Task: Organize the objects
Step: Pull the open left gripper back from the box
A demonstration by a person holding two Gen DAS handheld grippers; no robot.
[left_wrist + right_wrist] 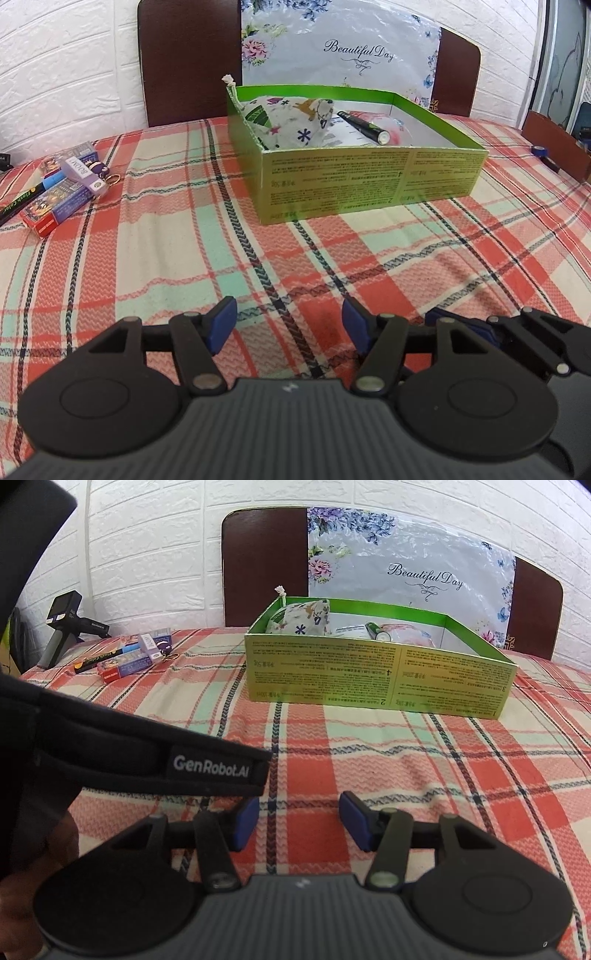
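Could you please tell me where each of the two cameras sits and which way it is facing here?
Left wrist: sits on the left hand-held gripper, angled down over the plaid cloth toward the green box; its open jaws show, the right hand-held gripper beside it.
Right wrist: sits on the right hand-held gripper, facing the same box; its open jaws, a strap and a hand show.
Shared: box, pile of small items, cloth.

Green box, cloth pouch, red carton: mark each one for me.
Green box [332, 181]: left wrist view, near printed wall.
Cloth pouch [291, 123]: left wrist view, middle of patterned fabric.
Red carton [122, 670]: right wrist view, its long side.
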